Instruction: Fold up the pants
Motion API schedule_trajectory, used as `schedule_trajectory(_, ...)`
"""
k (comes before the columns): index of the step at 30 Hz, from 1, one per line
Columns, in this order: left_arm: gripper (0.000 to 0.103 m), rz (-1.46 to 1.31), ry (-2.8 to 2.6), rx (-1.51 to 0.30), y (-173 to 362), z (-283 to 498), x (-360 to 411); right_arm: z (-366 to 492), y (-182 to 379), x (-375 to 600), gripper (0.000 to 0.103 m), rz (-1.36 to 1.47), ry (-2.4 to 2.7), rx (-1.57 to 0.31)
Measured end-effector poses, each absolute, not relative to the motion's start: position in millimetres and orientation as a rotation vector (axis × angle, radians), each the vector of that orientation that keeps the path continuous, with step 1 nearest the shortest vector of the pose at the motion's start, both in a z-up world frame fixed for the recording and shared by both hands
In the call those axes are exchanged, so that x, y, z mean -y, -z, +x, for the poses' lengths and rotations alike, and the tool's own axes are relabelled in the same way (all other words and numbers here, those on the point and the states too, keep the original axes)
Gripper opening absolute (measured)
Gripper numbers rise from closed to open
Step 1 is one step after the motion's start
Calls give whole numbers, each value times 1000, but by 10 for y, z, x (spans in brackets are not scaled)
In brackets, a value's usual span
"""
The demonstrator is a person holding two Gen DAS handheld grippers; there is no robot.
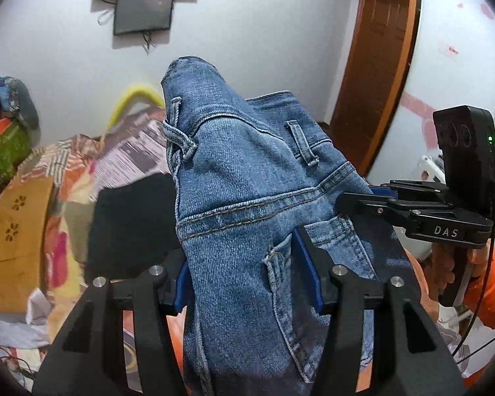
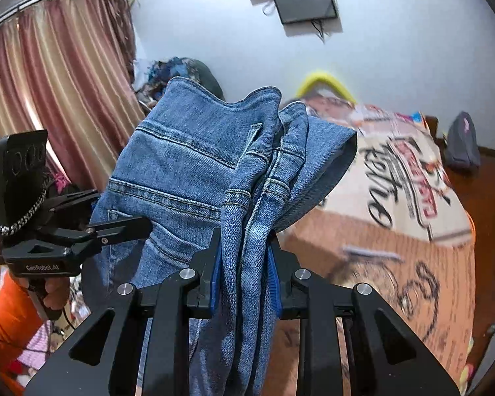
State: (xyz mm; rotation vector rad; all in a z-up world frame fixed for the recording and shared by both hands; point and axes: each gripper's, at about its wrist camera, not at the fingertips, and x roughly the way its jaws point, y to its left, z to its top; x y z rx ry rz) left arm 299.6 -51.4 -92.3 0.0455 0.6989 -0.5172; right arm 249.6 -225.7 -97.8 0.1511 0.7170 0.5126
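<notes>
The blue denim pants (image 1: 247, 178) are lifted off the bed, waistband up. My left gripper (image 1: 244, 274) is shut on the pants near the back pocket, with denim filling the space between its blue pads. My right gripper (image 2: 244, 264) is shut on a bunched edge of the pants (image 2: 194, 165). In the left wrist view the right gripper (image 1: 356, 203) comes in from the right and bites the fabric. In the right wrist view the left gripper (image 2: 128, 227) comes in from the left and clamps the denim. The legs hang down out of sight.
A bed with a patterned spread (image 2: 396, 198) lies below and to the right. Piled clothes and a black garment (image 1: 128, 224) lie at the left. A curtain (image 2: 49, 99), a wooden door frame (image 1: 376, 76) and a wall-mounted screen (image 2: 303, 0) surround the space.
</notes>
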Motion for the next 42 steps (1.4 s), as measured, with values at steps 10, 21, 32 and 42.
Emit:
schedule_trajectory(10, 54, 35, 465, -642, 803, 3506, -35, 3051, 846, 1810, 21, 123, -556, -661)
schedule_trajectory(21, 54, 47, 431, -665, 1092, 4316, -379, 3803, 1058, 1450, 21, 123, -558, -694)
schedule_trajectory(32, 54, 38, 399, -756, 1697, 5185, -515, 4566, 1577, 1219, 21, 124, -529, -777)
schedule_trajectory(42, 54, -12, 324, -913, 2600, 5803, -694, 5100, 2181, 1207, 19, 155, -482, -870)
